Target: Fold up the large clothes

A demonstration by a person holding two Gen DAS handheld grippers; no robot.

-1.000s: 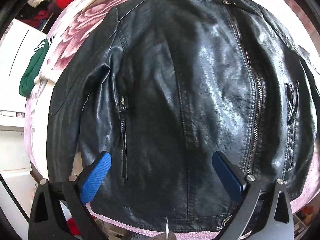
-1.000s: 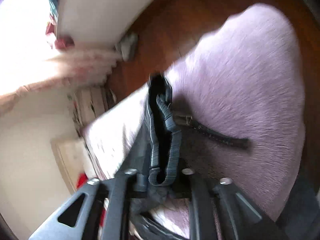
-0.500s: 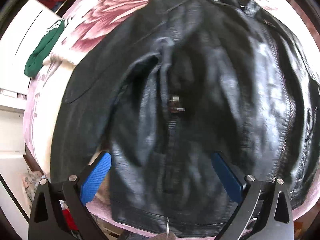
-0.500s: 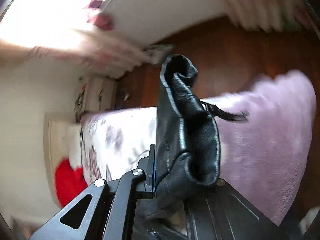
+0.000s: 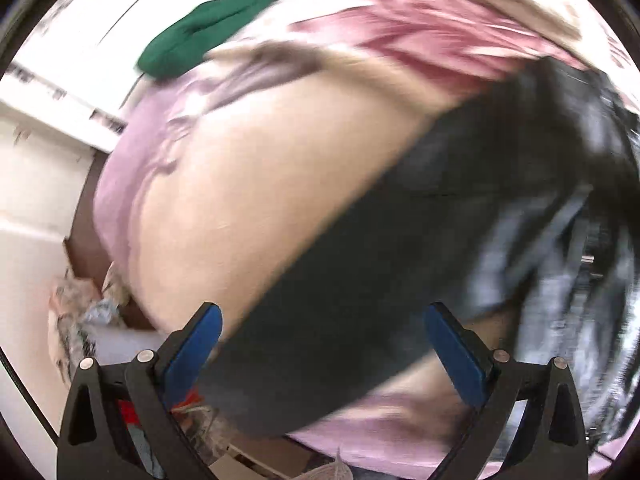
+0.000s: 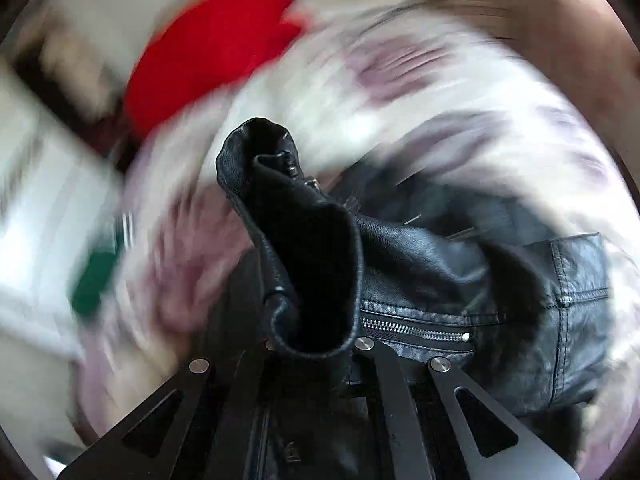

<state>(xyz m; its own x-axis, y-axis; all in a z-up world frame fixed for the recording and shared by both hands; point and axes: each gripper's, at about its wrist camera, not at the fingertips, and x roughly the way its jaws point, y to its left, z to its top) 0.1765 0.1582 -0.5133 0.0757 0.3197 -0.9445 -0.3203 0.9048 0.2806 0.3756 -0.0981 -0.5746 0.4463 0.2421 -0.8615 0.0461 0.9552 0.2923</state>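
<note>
A black leather jacket (image 5: 440, 248) lies on the pink flowered blanket (image 5: 248, 184); the left wrist view is blurred by motion. Its dark sleeve runs diagonally down to between my left gripper's (image 5: 324, 344) blue pads, which stand wide apart and hold nothing. My right gripper (image 6: 316, 354) is shut on the jacket's sleeve cuff (image 6: 296, 240), which stands up between the fingers. The jacket body with a silver zip (image 6: 416, 332) and a pocket (image 6: 576, 280) lies just beyond it.
A green garment (image 5: 208, 28) lies on a white surface at the upper left and shows again in the right wrist view (image 6: 94, 284). A red garment (image 6: 216, 52) lies at the blanket's far end. The blanket's left edge drops to clutter (image 5: 88, 312) on the floor.
My left gripper has swung left, off the jacket's front to its sleeve and the blanket's edge. My right gripper has carried the cuff from the blanket's side over onto the jacket body.
</note>
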